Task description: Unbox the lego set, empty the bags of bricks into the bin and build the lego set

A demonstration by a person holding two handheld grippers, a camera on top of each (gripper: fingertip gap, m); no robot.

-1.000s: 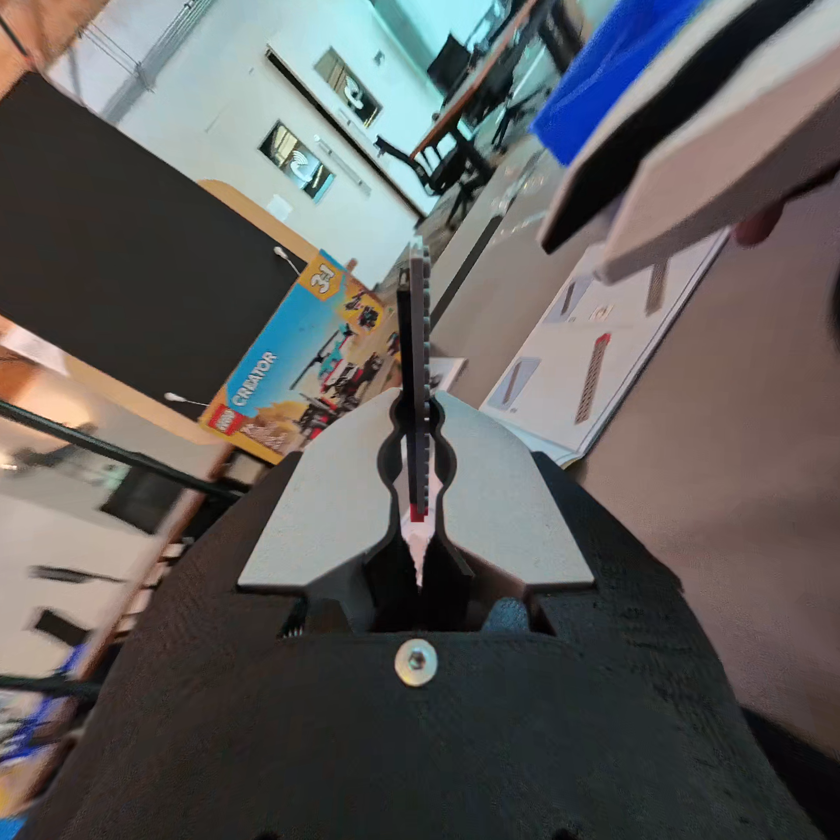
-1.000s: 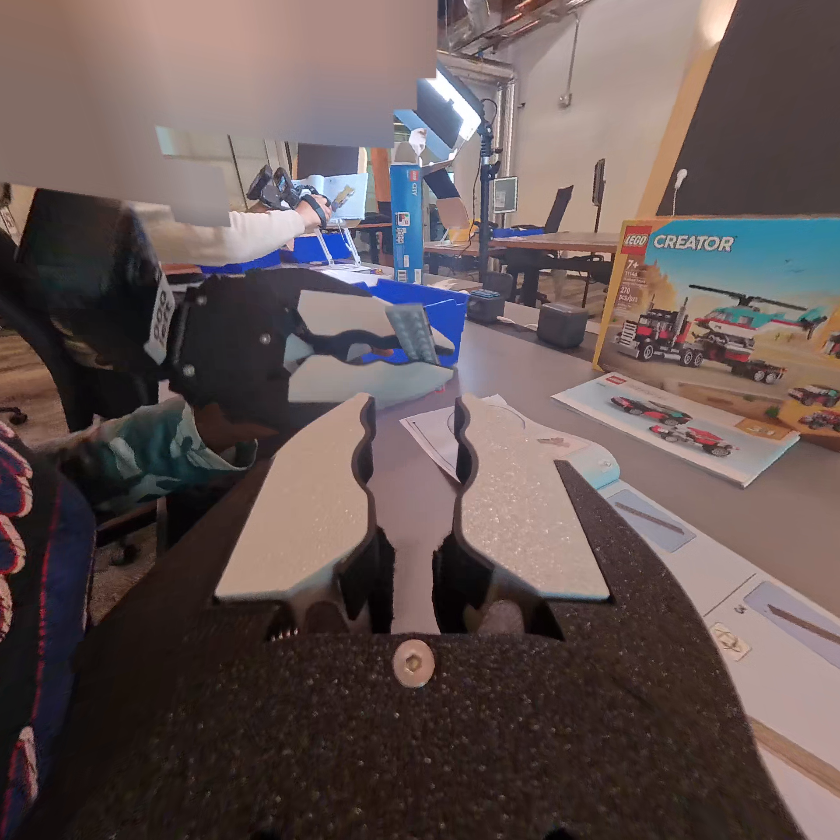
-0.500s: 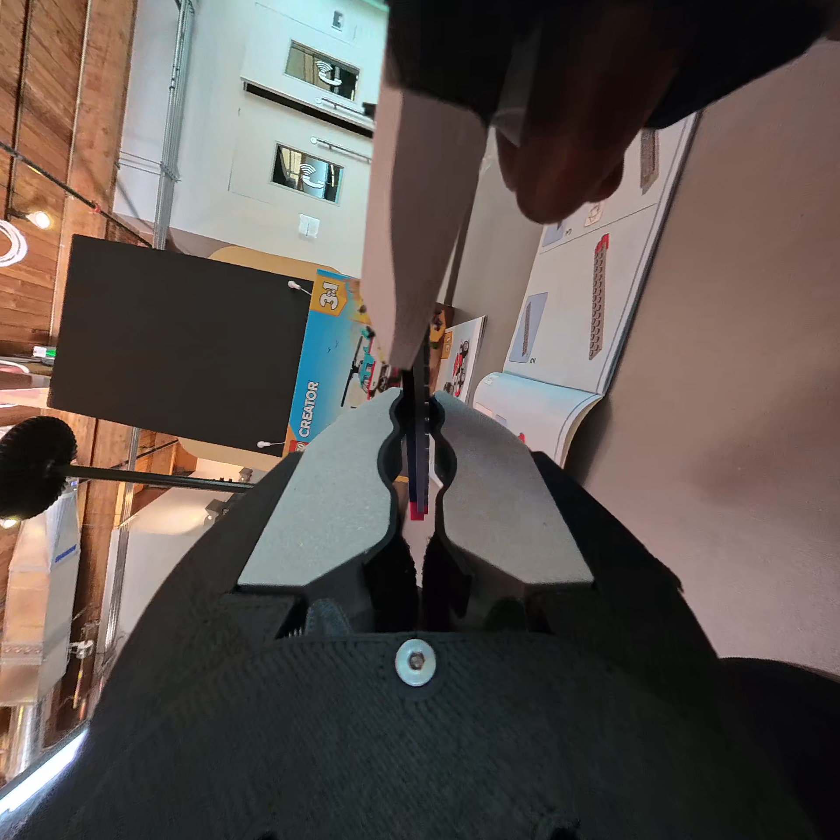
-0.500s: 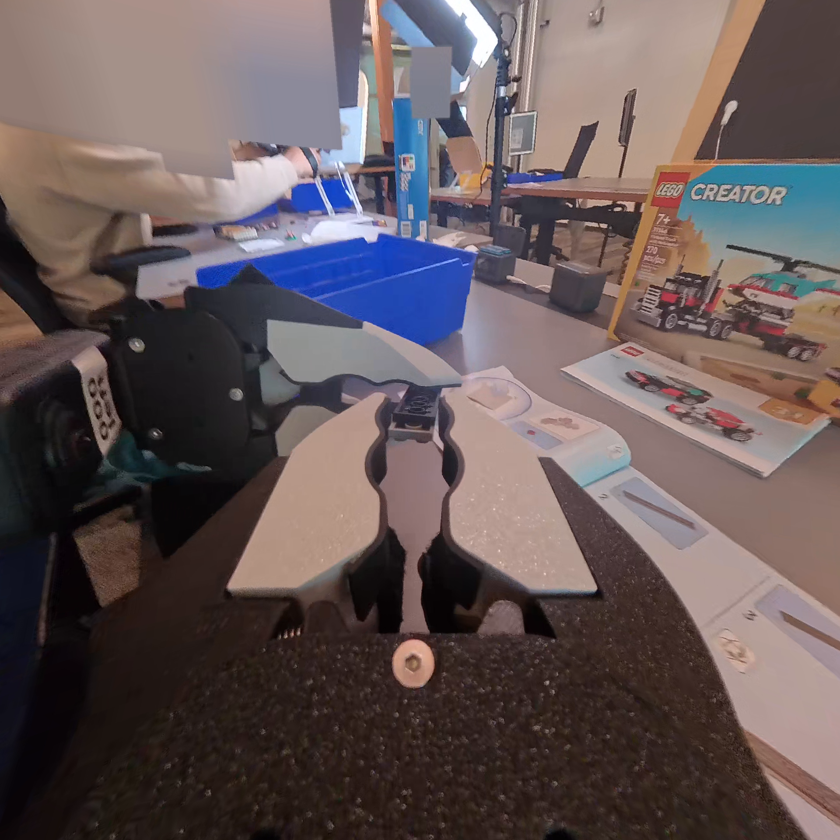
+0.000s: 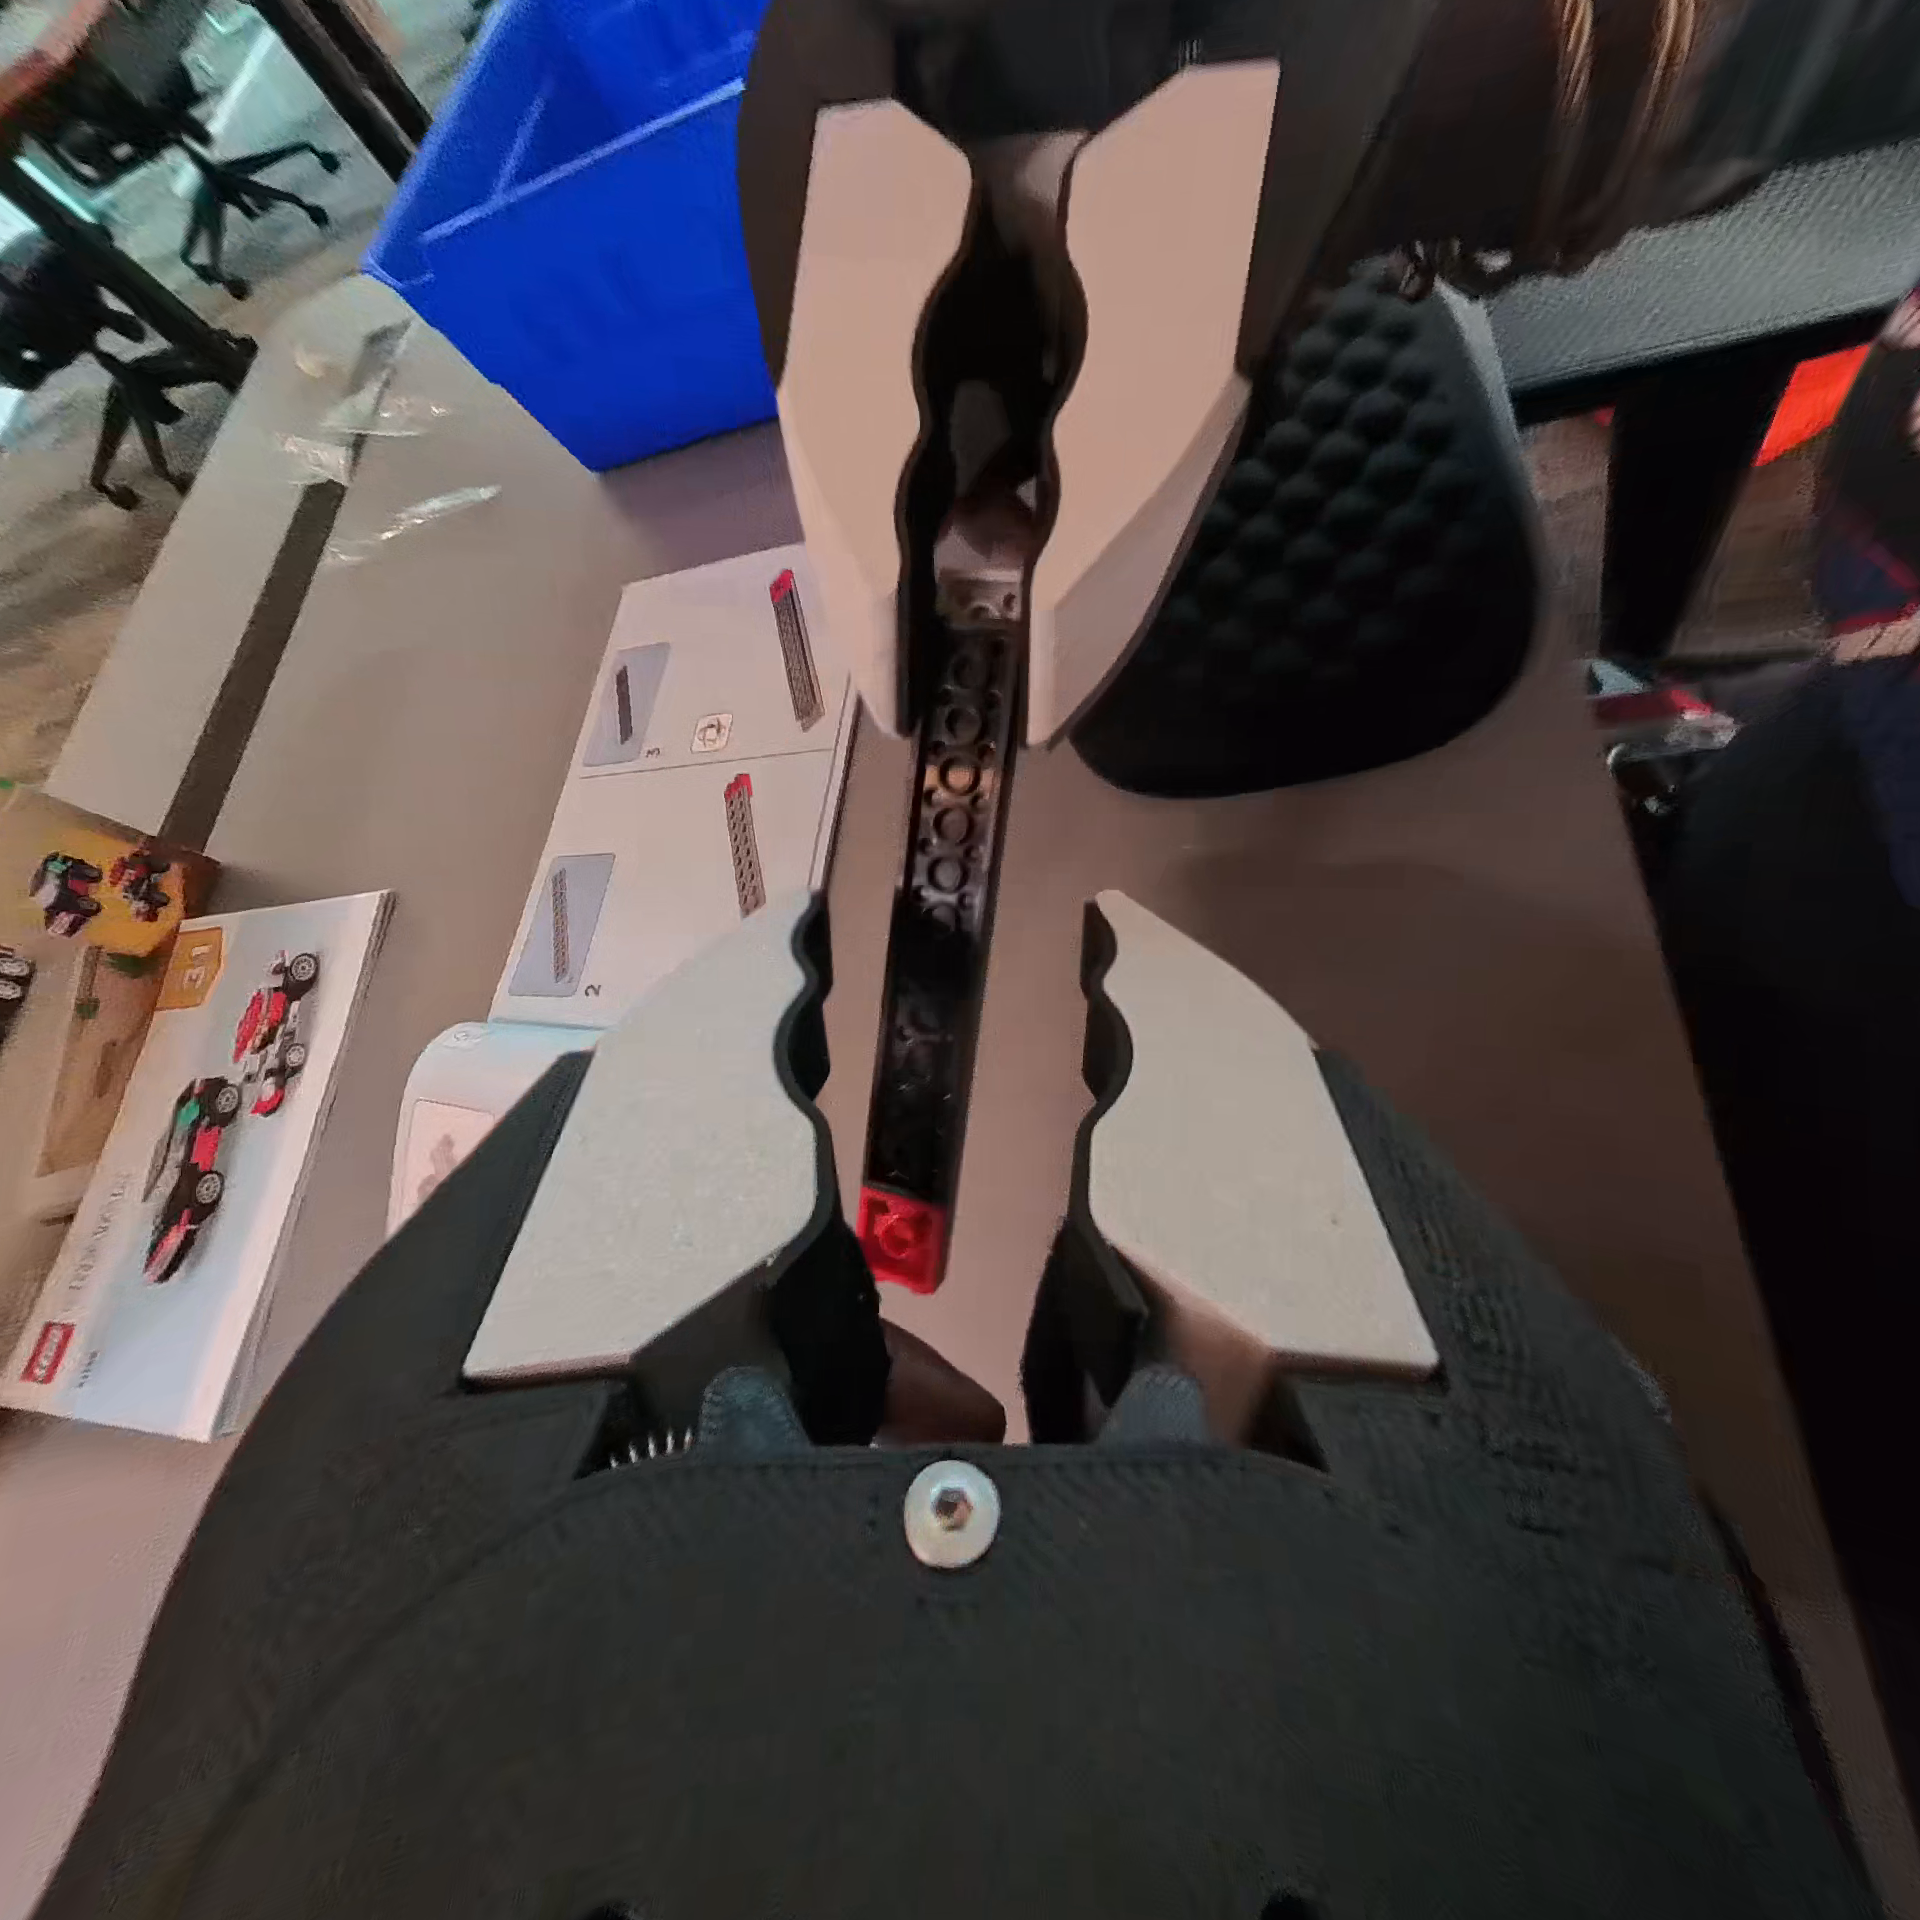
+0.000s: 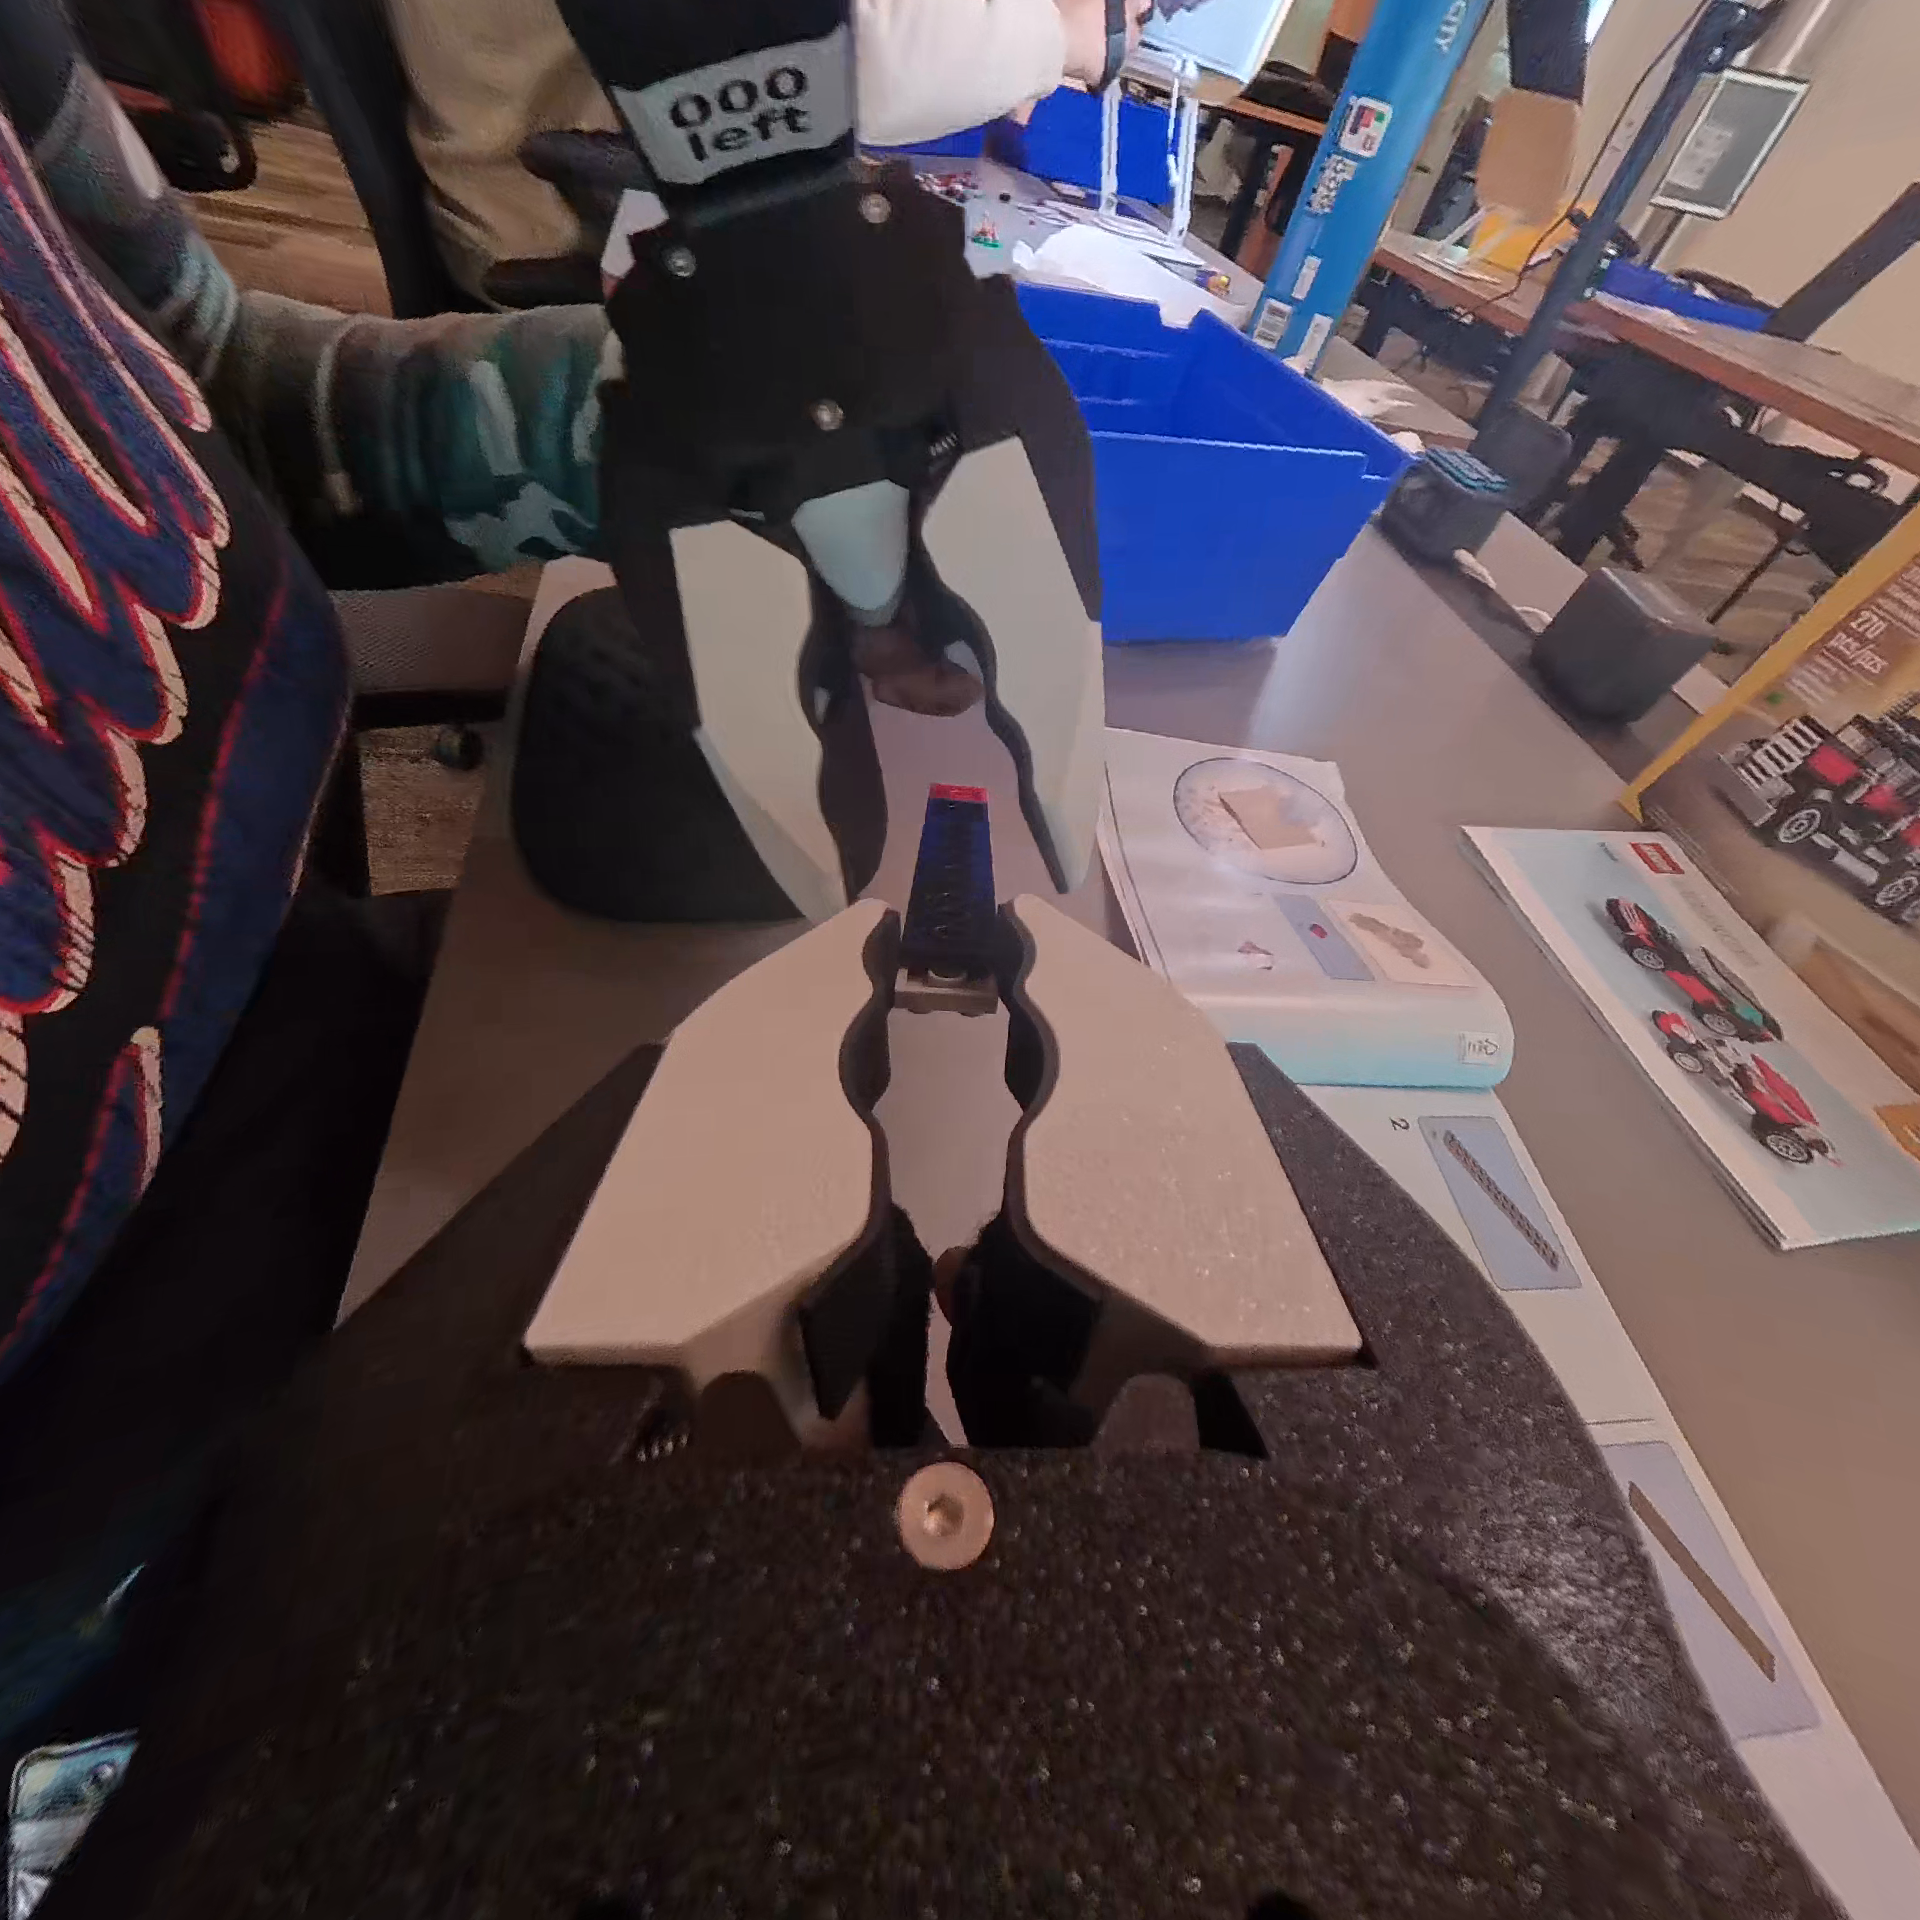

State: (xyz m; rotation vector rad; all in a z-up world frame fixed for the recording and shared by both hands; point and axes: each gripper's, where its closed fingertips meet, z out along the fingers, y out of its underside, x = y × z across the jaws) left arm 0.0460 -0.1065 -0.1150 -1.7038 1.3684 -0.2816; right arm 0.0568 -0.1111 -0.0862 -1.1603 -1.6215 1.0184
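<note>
Released since a moment ago, left gripper [image 5: 951,977] gapes around long black plate [image 5: 940,914]; right gripper [image 6: 945,935] pinches its far end, partly hidden.

Shared open-plan office or lab workspace. Long grey table [image 6: 1434,665] ran past blue plastic bin [image 6: 1216,499]; more wooden tables [image 6: 1704,353] stood behind, with black swivel chairs [image 5: 156,301] on hard floor. Light stands [image 6: 1621,197] rose among desks, plain pale walls behind. Second person in pale sleeve [image 6: 935,73] worked at another table strewn with small bricks. Lego box [image 6: 1808,748] and instruction booklets [image 6: 1704,1029] lay on near table. No home furnishings seen.
</note>
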